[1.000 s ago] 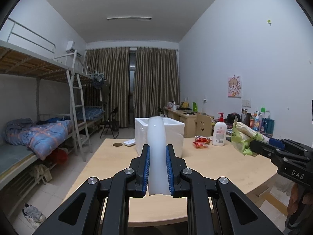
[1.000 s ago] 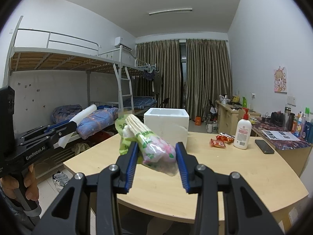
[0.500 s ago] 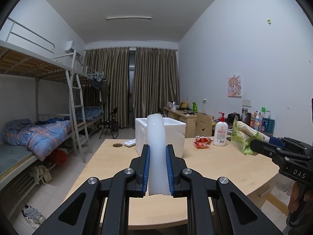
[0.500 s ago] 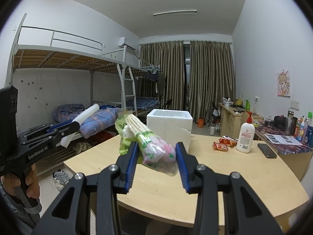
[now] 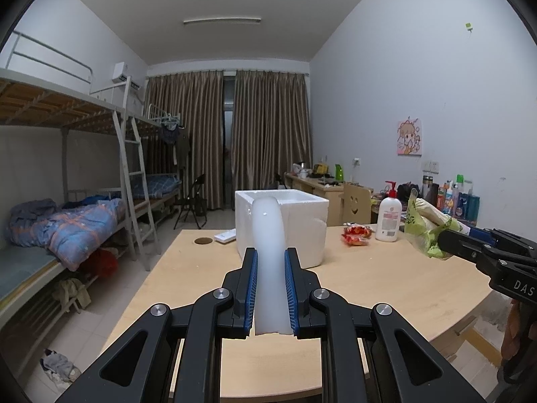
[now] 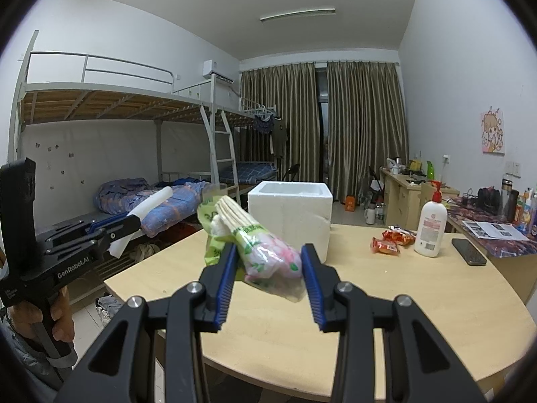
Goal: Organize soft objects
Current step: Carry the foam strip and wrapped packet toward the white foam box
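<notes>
Jaws of my left gripper [image 5: 271,288] pinch a white foam tube [image 5: 268,252]; my right gripper [image 6: 268,282] clamps a bagged bundle [image 6: 265,252] above the desk [image 6: 419,288].

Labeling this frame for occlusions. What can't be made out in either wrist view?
- Inside of the foam box: both views look across its rim; the white foam strip in the left gripper also covers its front in the left view.
- Table near edge: behind gripper bodies, both views.
- Bagged bundle in the right gripper: print too small and crumpled to read.
- Lotion bottle label: too small.
</notes>
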Motion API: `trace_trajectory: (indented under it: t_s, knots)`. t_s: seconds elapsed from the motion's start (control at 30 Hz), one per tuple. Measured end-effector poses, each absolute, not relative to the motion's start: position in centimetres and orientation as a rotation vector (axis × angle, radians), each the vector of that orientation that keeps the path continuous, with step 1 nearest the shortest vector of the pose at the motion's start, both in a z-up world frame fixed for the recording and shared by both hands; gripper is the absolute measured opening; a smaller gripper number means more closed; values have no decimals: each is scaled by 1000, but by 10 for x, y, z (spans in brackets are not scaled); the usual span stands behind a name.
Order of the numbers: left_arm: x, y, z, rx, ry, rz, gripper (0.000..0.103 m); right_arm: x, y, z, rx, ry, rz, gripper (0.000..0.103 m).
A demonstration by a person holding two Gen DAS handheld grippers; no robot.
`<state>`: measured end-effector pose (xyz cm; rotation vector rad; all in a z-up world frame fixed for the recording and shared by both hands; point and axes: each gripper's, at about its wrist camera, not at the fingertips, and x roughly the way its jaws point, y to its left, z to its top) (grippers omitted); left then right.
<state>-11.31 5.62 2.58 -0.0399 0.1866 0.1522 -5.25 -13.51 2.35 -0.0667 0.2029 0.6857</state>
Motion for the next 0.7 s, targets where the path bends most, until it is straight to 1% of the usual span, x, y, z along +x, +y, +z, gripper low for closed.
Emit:
trace_trajectory:
  t_s: [0.7]
  knots:
    - [-62, 67, 35, -37, 236, 150, 17, -11, -123, 30, -61, 253, 700, 44]
